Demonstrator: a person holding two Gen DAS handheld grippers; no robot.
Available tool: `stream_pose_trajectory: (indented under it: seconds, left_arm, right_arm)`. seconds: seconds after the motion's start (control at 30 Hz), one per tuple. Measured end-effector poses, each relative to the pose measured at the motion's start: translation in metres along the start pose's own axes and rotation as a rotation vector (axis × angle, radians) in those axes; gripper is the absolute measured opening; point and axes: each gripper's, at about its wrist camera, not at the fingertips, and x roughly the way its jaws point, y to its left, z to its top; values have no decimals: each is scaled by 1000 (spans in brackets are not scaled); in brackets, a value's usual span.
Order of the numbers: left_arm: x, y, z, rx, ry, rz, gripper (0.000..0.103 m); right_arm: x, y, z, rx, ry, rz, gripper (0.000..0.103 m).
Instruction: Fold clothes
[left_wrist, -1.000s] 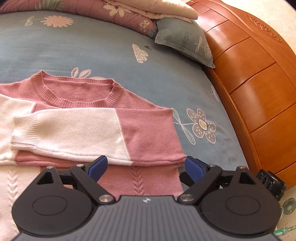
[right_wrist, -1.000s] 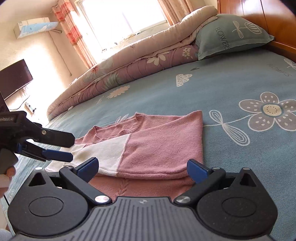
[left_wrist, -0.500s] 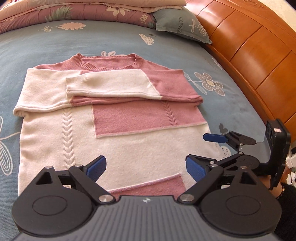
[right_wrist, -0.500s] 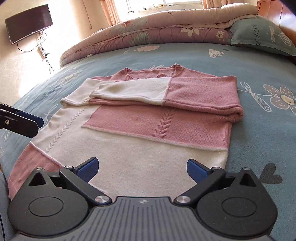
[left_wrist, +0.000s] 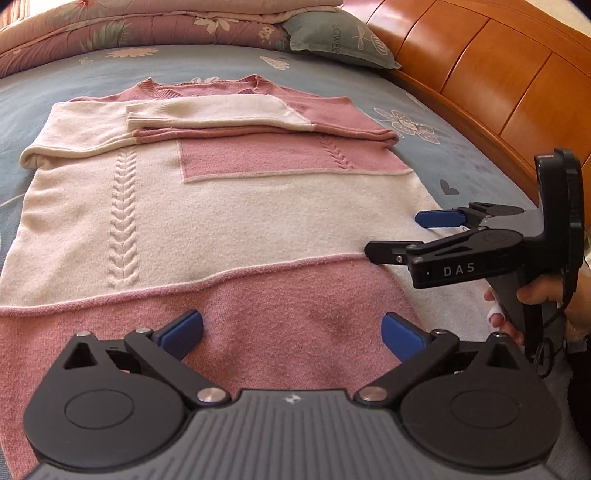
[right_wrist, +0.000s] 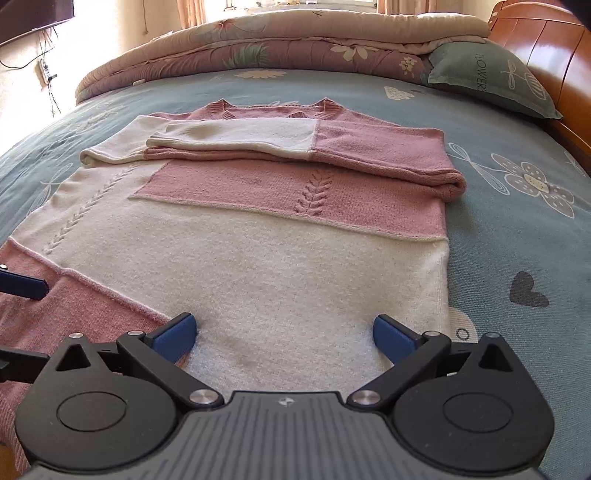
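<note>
A pink and cream knit sweater (left_wrist: 229, 206) (right_wrist: 280, 236) lies flat on the bed, both sleeves folded across its chest. My left gripper (left_wrist: 291, 332) hovers over the pink hem band near the bottom left corner, its jaws still opening wide with only flat fabric beneath them. My right gripper (right_wrist: 284, 334) stands open over the cream panel near the bottom right corner, nothing pinched. The right gripper (left_wrist: 402, 232) also shows from the side in the left wrist view, held by a hand (left_wrist: 535, 295).
The blue flowered bedsheet (right_wrist: 517, 221) surrounds the sweater. A rolled quilt (right_wrist: 280, 40) and a grey-green pillow (right_wrist: 491, 74) lie at the far end. A wooden headboard (left_wrist: 480, 74) runs along the right. A television (right_wrist: 29, 14) hangs on the left wall.
Both grippers pulled back from the folded sleeves down to the sweater's hem end and sank toward it. More of the sweater's lower body came into view.
</note>
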Motion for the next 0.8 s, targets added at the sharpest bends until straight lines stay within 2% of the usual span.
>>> stream_pose_trajectory:
  seconds: [0.17,0.33,0.5,0.57,0.67,0.8]
  left_arm:
    - [-12,-9,-16,2,-6,43,102]
    - [-29,-4,-17,-20,-53,26,102]
    - [-38,29,1,-141,-124,8,102]
    - [-35,47,11,-198,-146,10,102]
    - [-24,73,20,-259,-145,48,102]
    - [-19,110,18,-360,-150,124,102]
  right_arm:
    - [-1,3,-2,4,-12,-16,103]
    - [-17,0,-4,50,-26,0,103]
    - [-37,2,-21,124,-40,24,103]
    - [-35,11,-29,99,-24,-5,103]
    - [-32,25,-32,14,-20,-66,103]
    - [-31,21,-32,36,-23,-64,103]
